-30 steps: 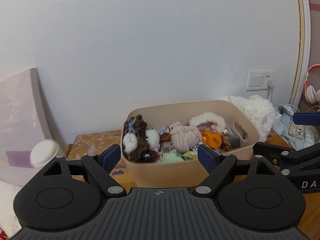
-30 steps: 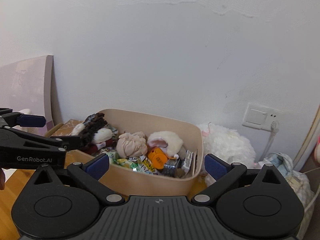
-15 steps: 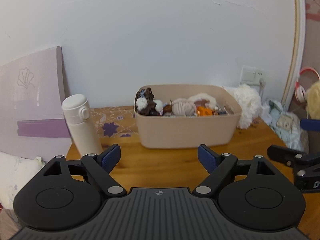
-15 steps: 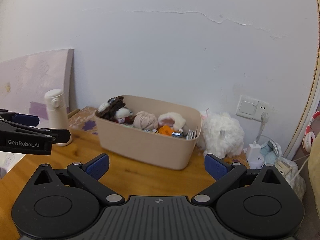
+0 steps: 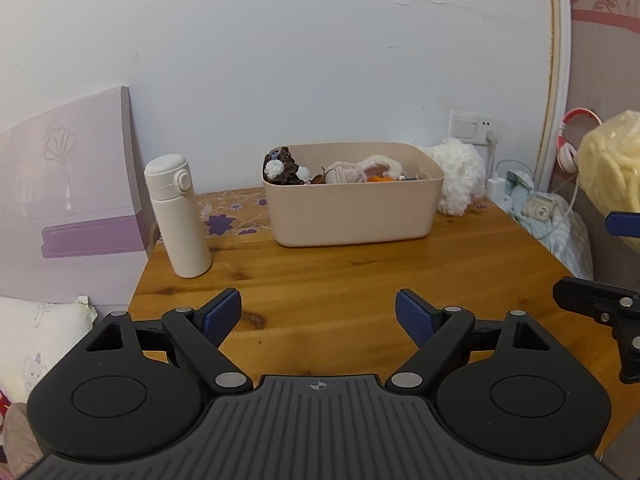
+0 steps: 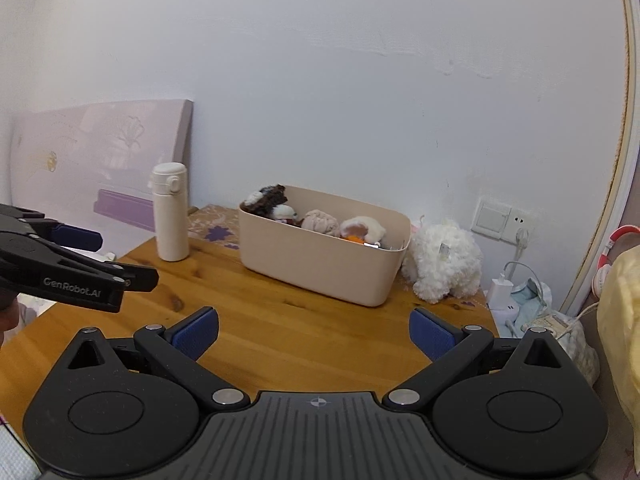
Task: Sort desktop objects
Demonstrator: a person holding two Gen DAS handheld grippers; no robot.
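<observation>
The beige bin (image 5: 354, 208) sits toward the back edge of the wooden desk (image 5: 360, 280), near the wall, packed with small soft things: a brown-and-white plush (image 5: 282, 168), a pinkish knitted bundle (image 5: 344, 172), and something orange that is too hidden to name. A white flask (image 5: 178, 216) stands upright near the desk's left edge, apart from the bin, and a fluffy white toy (image 6: 446, 266) rests just beside the bin's right end, near the back right corner. The front of the desk is bare wood. The left gripper (image 5: 318, 316) and the right gripper (image 6: 314, 334) both hang over the front edge with jaws spread wide and nothing between them. The sorting looks close to finished, or between items. If more remains, the likely next move is a reach toward the toy or the flask, squaring open jaws around it before closing.
</observation>
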